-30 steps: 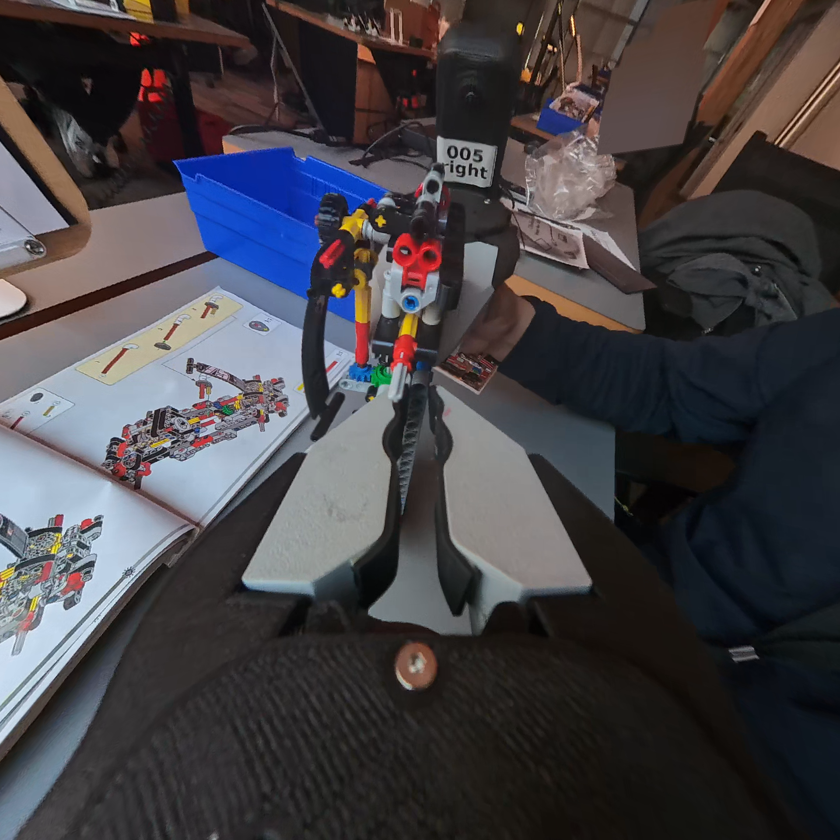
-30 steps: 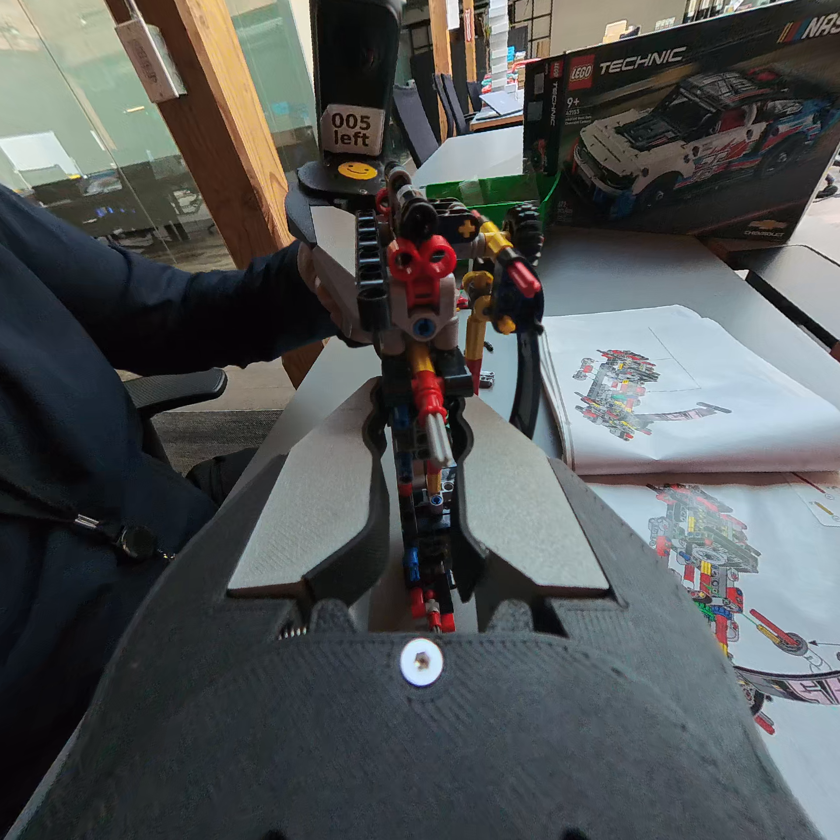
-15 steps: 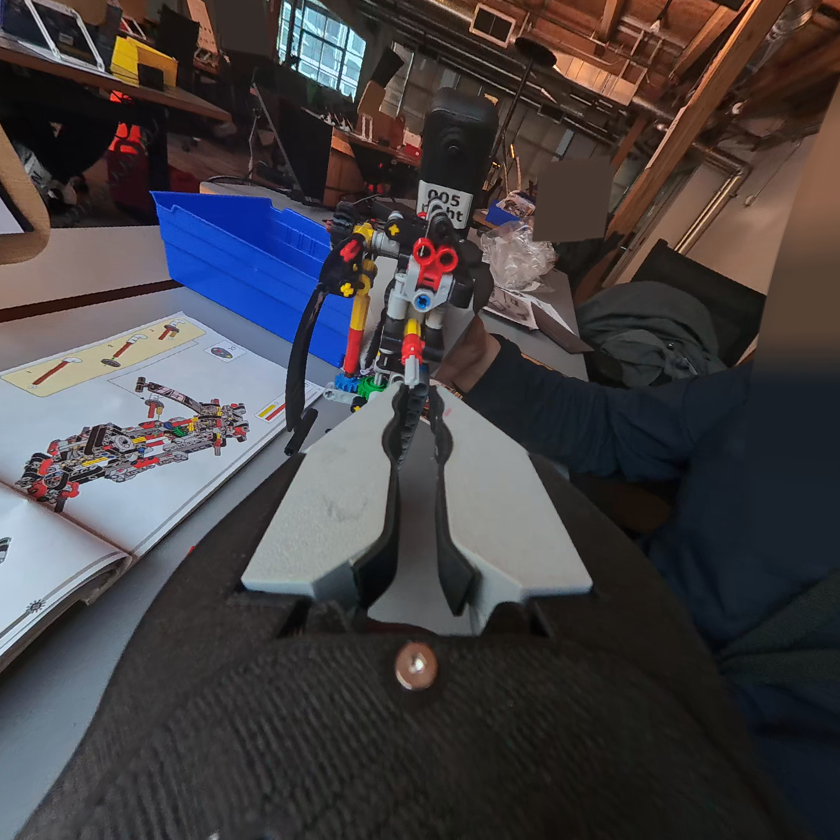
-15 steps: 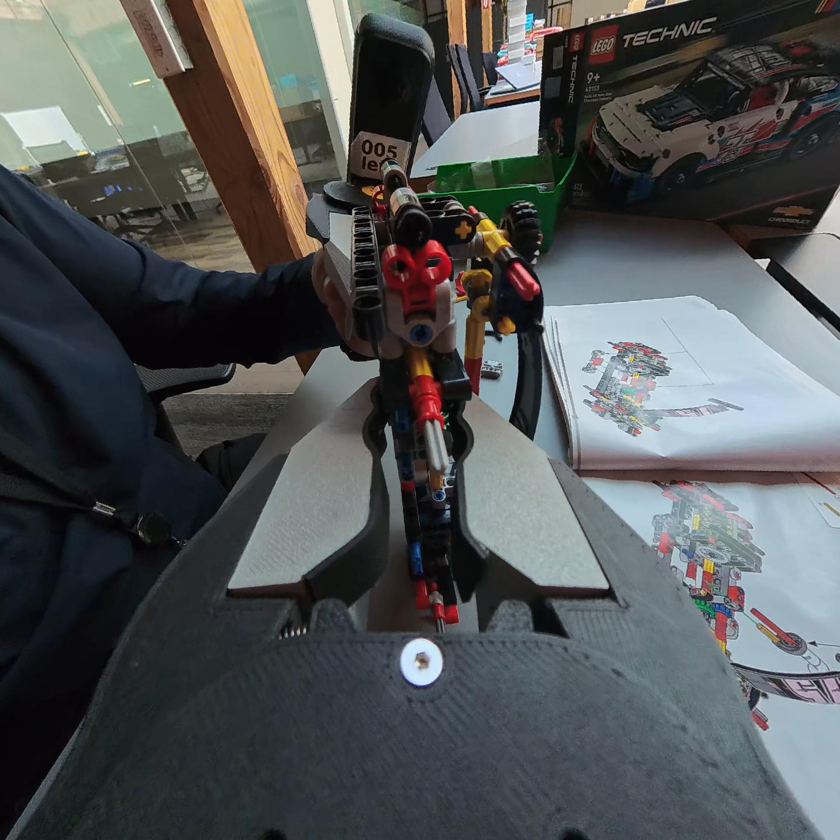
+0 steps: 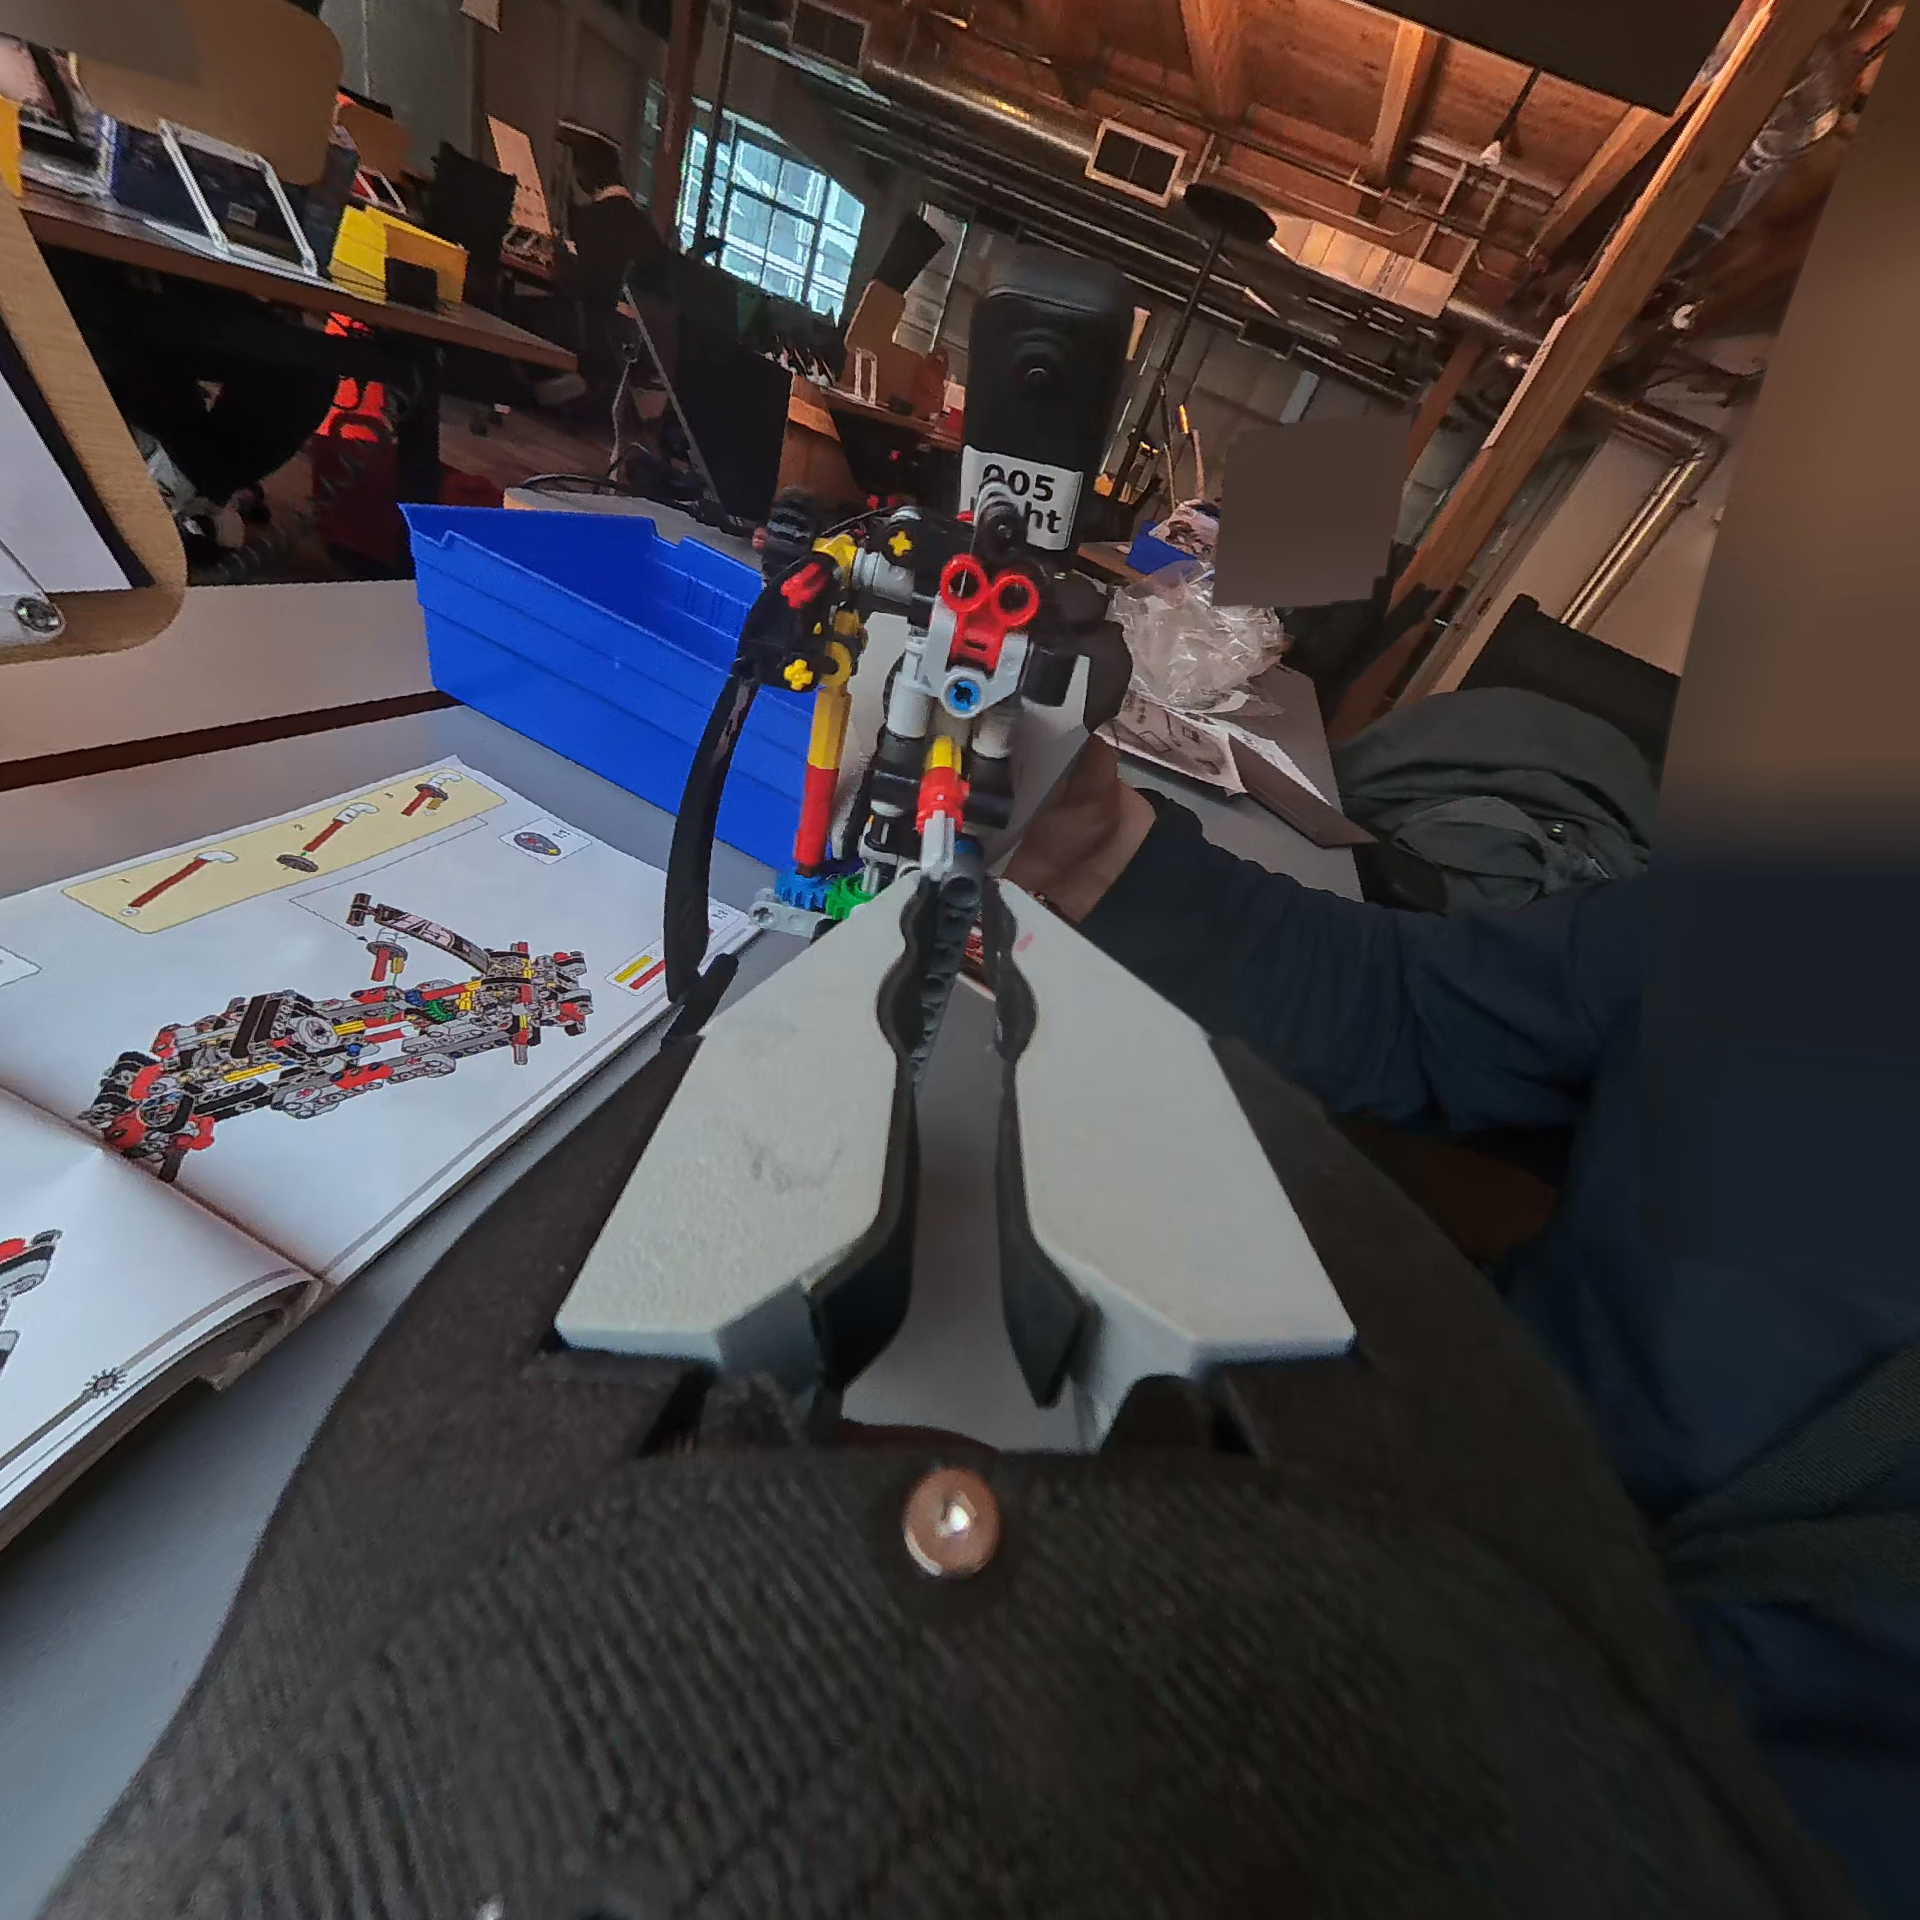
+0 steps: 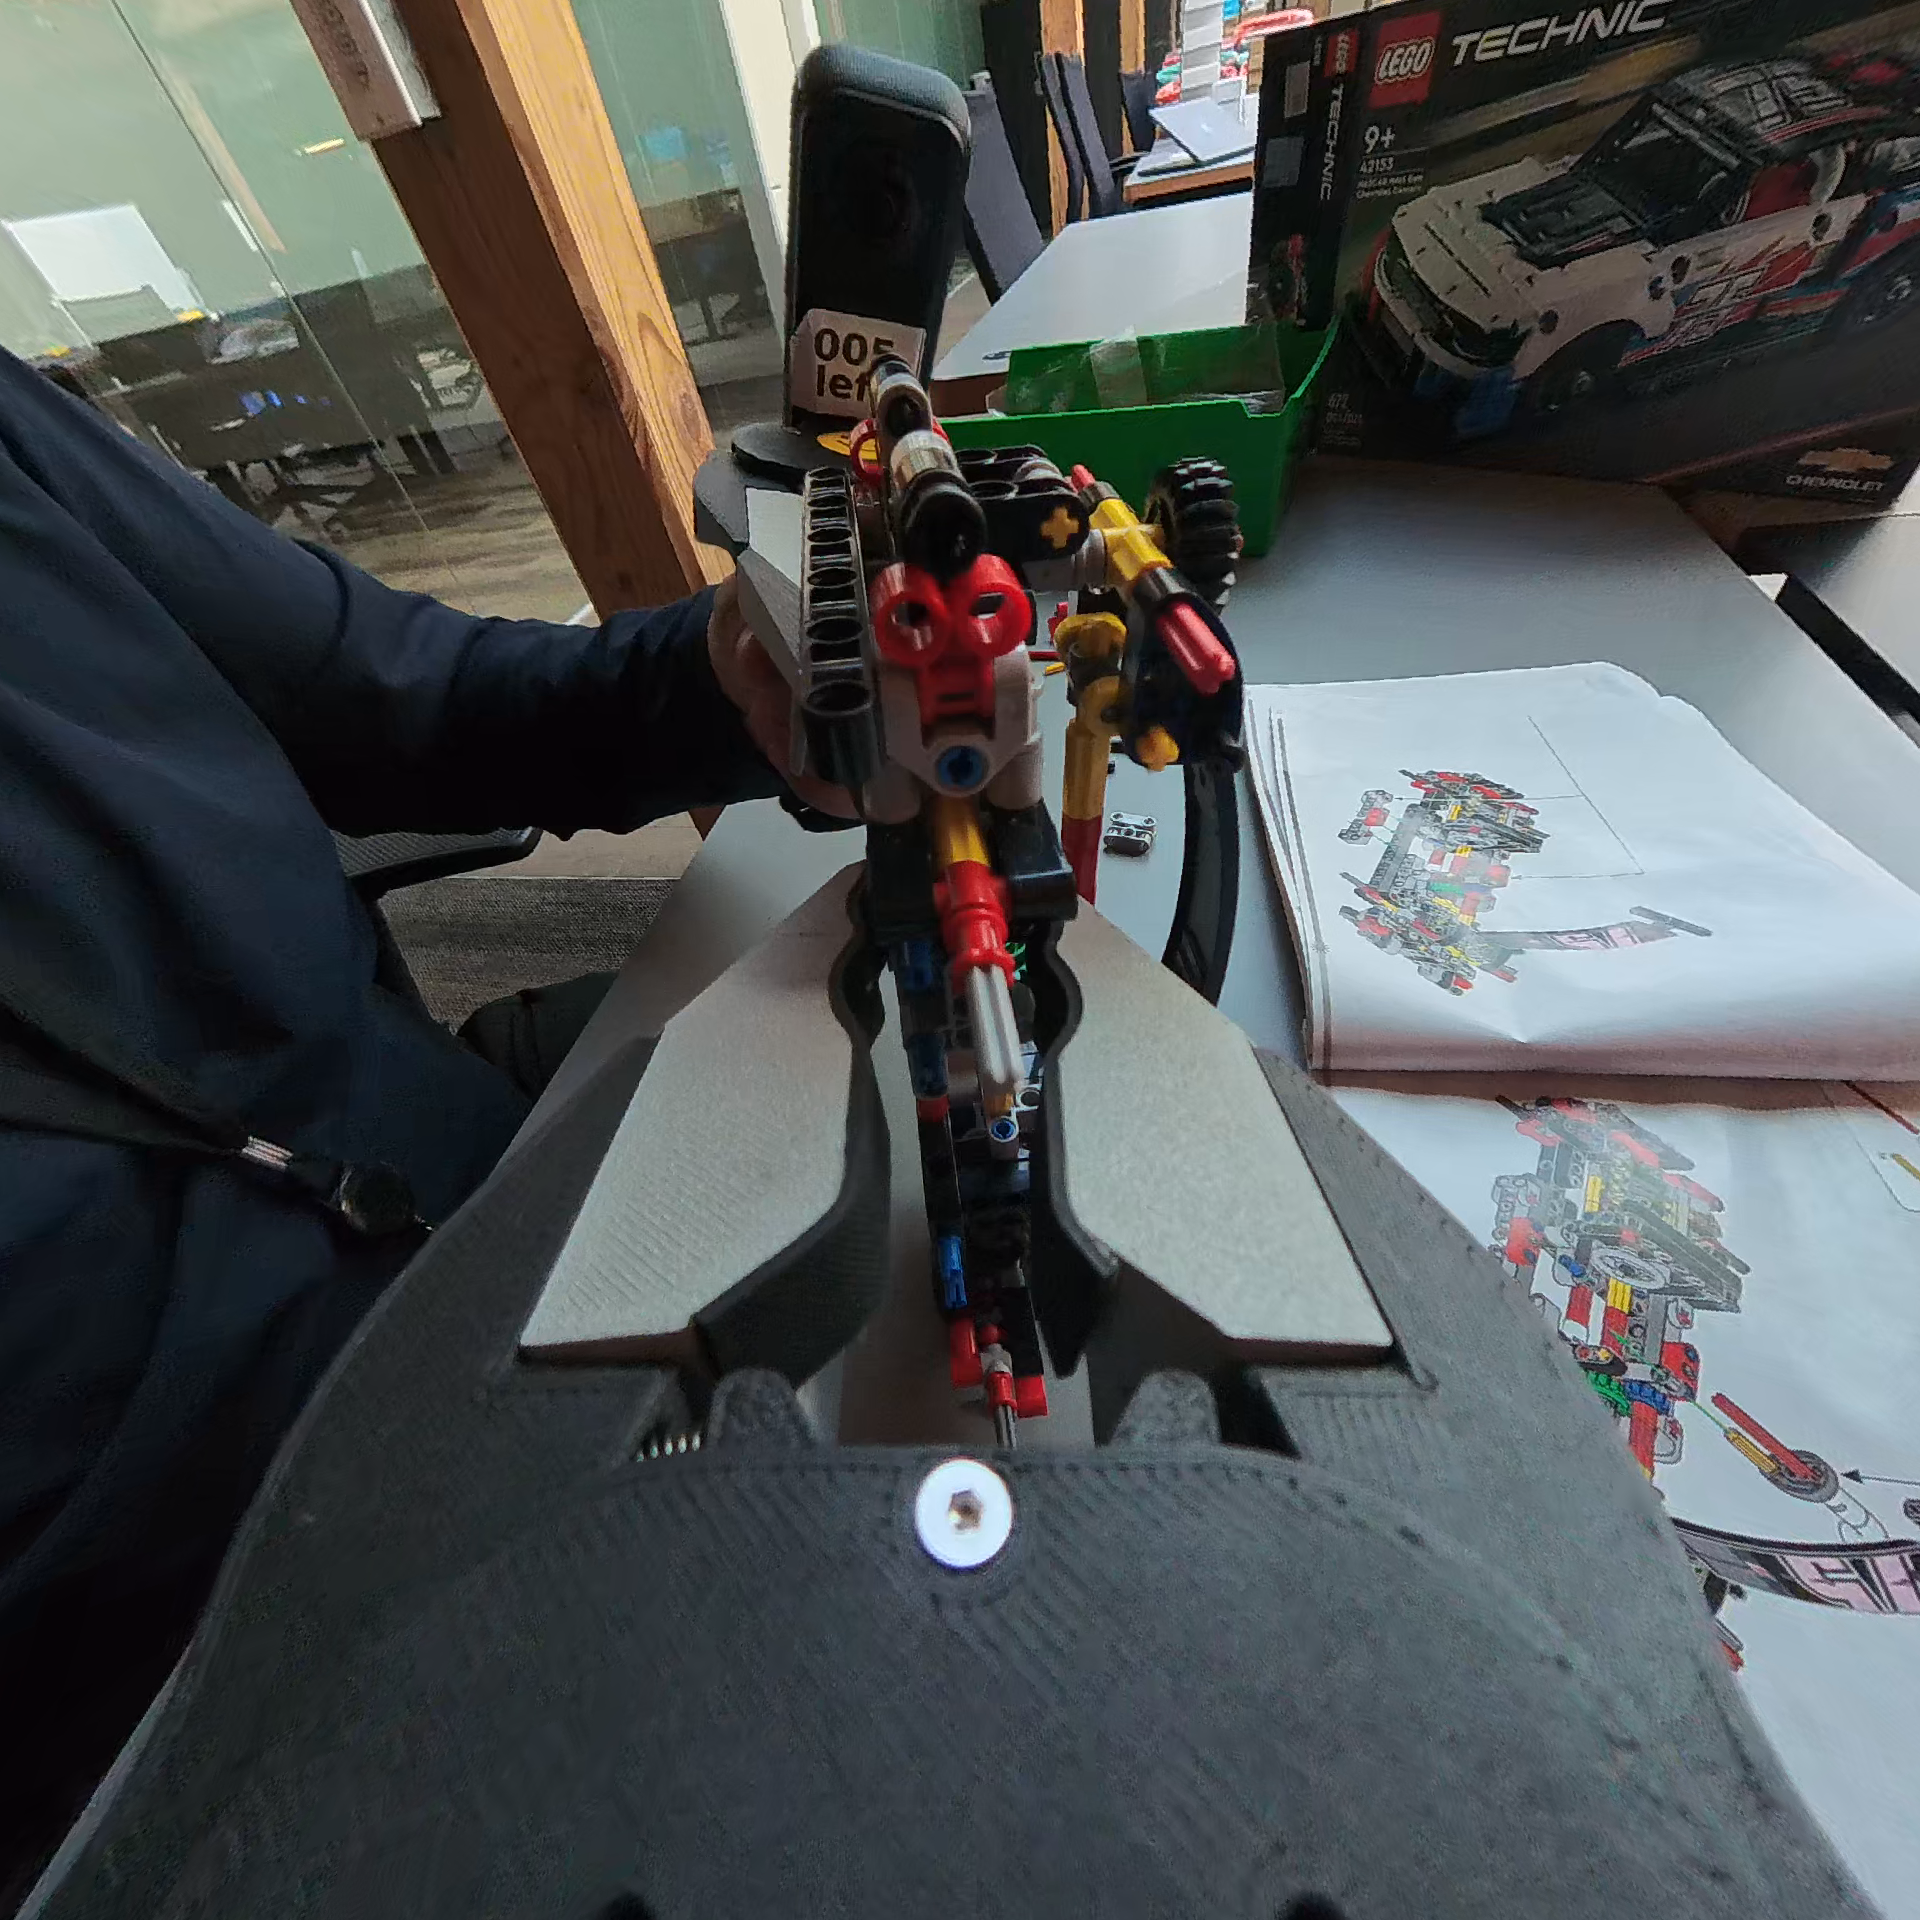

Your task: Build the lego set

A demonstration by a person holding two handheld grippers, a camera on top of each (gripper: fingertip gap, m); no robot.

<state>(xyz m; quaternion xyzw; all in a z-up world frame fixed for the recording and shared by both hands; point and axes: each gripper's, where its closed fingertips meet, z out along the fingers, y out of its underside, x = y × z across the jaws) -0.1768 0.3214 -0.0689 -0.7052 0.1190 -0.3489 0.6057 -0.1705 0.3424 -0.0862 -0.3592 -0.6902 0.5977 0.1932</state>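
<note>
Brick model [image 6: 966, 727]: I see a multicoloured assembly of black, red, yellow and grey beams, lifted above the desk [image 6: 1455, 582] and shared between both hand-held grippers, which face each other across it.
Desk: grey, carrying the open instruction booklet [image 5: 312, 997], a blue bin [image 5: 582, 634], a green bin [image 6: 1143, 436] and the car-picture box [image 6: 1621, 239].
Instruction booklet: lies open below and to the side of the model; in the right wrist view its pages [image 6: 1558, 873] sit to the right of my fingers.
Right hand-held gripper [image 6: 961, 977]: its two fingers stand at a middling width and clamp the model's long lower body, which runs back between them almost to the palm; the red-and-grey axle lies along the top of that stretch. From the left wrist view I see this gripper [image 5: 1039, 665] behind the model.
Left hand-held gripper [image 5: 951, 914]: jaws nearly together, pinching a thin black holed beam [image 5: 930, 987] edge-on at the tips. The right wrist view shows that beam [image 6: 831, 613] pressed against its grey finger.
Black curved hose [image 5: 707, 800]: hangs from the model's side, down toward the booklet.
Small grey connector [image 6: 1129, 834]: loose on the desk just beyond the model.
</note>
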